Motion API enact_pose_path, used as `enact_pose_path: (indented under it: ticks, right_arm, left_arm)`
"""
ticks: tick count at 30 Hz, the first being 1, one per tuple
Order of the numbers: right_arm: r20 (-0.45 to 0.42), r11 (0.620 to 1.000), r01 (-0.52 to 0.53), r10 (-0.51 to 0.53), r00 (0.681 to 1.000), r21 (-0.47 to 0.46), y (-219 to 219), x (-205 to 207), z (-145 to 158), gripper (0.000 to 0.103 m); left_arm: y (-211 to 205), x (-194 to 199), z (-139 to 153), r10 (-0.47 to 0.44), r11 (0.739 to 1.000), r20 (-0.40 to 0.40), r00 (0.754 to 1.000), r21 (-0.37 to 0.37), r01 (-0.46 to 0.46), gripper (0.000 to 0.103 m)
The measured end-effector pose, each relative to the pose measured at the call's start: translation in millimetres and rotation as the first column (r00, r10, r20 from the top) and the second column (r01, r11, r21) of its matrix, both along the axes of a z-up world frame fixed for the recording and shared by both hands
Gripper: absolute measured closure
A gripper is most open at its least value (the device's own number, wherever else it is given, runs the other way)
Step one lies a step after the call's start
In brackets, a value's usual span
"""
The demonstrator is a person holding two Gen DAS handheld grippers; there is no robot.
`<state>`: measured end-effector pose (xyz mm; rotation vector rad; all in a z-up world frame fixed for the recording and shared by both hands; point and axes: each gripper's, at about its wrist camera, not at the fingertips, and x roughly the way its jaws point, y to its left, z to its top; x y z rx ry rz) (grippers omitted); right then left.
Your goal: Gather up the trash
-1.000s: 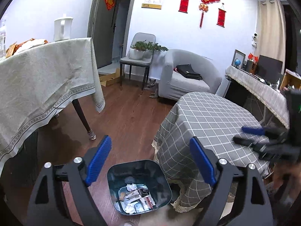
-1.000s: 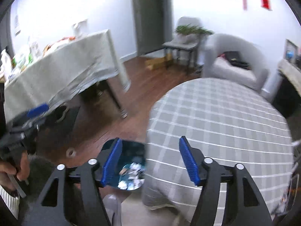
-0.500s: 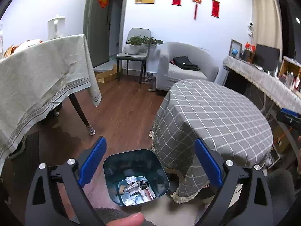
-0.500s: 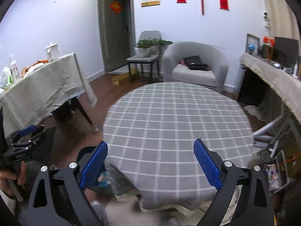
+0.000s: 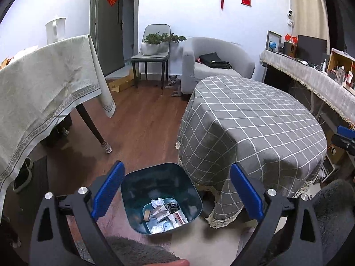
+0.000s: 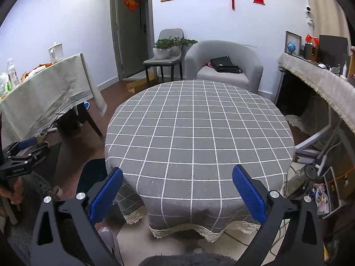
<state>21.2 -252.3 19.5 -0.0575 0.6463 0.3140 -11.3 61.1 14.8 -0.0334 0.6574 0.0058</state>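
Note:
A dark teal waste bin (image 5: 162, 177) stands on the wood floor beside the round table in a grey checked cloth (image 5: 255, 115). Crumpled paper, small boxes and wrappers (image 5: 164, 216) lie at its bottom. My left gripper (image 5: 176, 166) hangs open above the bin with nothing between its blue pads. My right gripper (image 6: 177, 169) faces the near edge of the same table (image 6: 195, 128); its jaws are opening and nothing is between them. The tabletop shows no trash. A sliver of the bin (image 6: 93, 173) shows at the table's left.
A long table under a pale cloth (image 5: 44, 84) stands to the left, its leg near the bin. Behind are a chair with potted plants (image 5: 153, 51), a grey armchair (image 5: 213, 66) and a cat (image 5: 173, 81). A draped desk (image 6: 321, 82) and floor clutter with cables (image 6: 310, 181) lie right.
My right gripper swung from over the bin to face the round table, and its jaws spread much wider. My left gripper sank a little toward the bin and widened slightly.

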Motion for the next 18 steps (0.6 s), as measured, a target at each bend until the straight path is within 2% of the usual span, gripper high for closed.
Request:
enact_pose_path:
  ticks: [10, 18]
  right_arm:
    - [-0.012, 0.999, -0.039, 0.039, 0.999, -0.018, 8.2, 0.0, -4.6, 0.003]
    - [-0.014, 0.999, -0.034, 0.034, 0.999, 0.005, 4.6, 0.0, -5.0, 0.003]
  left_arm:
    - [1.1, -0.1, -2.8, 0.003, 1.000, -0.012, 1.000, 0.001, -0.003, 0.004]
    - [-1.0, 0.3, -3.2, 0.005, 1.000, -0.013, 1.000, 0.005, -0.005, 0.004]
